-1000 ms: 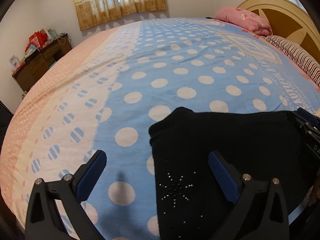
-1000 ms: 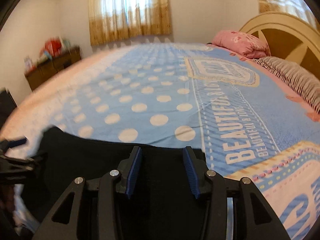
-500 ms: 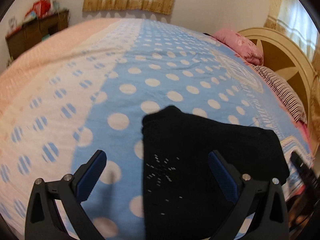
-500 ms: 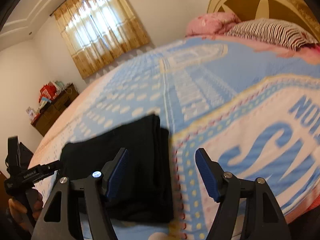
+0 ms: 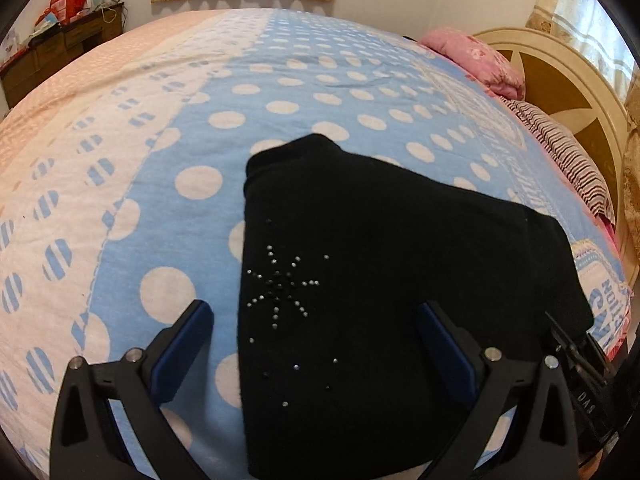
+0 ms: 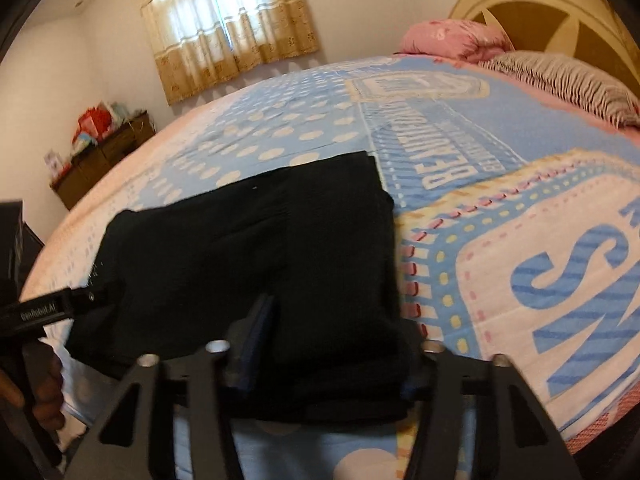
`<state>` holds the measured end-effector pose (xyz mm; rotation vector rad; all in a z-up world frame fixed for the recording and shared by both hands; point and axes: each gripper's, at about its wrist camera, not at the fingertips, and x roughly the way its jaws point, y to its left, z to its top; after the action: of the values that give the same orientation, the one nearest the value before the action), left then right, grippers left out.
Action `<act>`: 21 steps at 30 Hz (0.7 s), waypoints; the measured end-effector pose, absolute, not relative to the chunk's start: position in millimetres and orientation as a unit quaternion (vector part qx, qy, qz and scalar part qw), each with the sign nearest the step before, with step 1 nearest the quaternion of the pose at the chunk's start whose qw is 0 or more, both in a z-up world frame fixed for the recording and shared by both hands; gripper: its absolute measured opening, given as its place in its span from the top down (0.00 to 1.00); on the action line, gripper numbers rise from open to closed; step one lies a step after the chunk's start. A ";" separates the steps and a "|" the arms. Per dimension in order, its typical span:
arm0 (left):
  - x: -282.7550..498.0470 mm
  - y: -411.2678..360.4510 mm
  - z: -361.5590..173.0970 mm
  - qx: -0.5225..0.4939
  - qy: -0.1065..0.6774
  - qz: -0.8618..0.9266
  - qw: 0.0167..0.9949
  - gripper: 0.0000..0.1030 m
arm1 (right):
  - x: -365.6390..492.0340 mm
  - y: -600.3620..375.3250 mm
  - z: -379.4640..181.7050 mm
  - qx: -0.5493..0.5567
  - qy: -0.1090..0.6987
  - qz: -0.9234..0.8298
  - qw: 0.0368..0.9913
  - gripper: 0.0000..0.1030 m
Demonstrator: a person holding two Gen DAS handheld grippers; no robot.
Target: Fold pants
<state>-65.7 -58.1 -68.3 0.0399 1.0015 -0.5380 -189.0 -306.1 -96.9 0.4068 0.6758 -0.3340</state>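
Observation:
The black pants (image 5: 380,264) lie folded in a rectangle on the bed, a rhinestone star on top. My left gripper (image 5: 316,344) hovers open and wide over their left edge, touching no cloth. In the right wrist view the pants (image 6: 248,248) fill the middle. My right gripper (image 6: 336,340) straddles their near right corner. Its jaws are closing, and the thick folded cloth fills the gap between the pads and hides the right pad. The right gripper (image 5: 580,364) also shows at the lower right of the left wrist view.
The bed wears a blue, white and pink polka-dot cover (image 5: 280,108). A pink pillow (image 6: 452,38), a striped pillow (image 6: 568,80) and a cream headboard (image 6: 560,4) are at the far right. A cluttered wooden cabinet (image 6: 100,152) stands by the wall. A hand (image 6: 44,396) holds the left gripper.
The right gripper opened, swung to the pants' right edge and has closed onto the folded corner. The left gripper stayed open and dipped closer over the pants' left side.

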 end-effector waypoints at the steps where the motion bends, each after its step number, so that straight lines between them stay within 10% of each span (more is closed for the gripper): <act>1: -65.6 -56.9 -68.2 0.016 0.475 -0.255 0.842 0.00 | -188.1 -306.5 -97.1 0.198 0.328 -0.161 0.909 0.61; 4: -66.8 -56.4 -66.5 0.010 0.482 -0.262 0.836 0.07 | -185.5 -301.0 -94.5 0.188 0.329 -0.168 0.910 0.65; 14: -75.9 -62.8 -53.1 0.015 0.467 -0.279 0.839 0.75 | -182.1 -276.3 -84.8 0.121 0.332 -0.199 0.914 0.69; 21: -85.3 -67.2 -44.0 0.058 0.429 -0.266 0.861 0.82 | -182.6 -268.7 -74.8 0.101 0.327 -0.207 0.916 0.70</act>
<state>-85.3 -67.2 -44.0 0.1222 0.9006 -0.5571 -182.6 -268.7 -74.8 0.2079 0.6727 -0.4267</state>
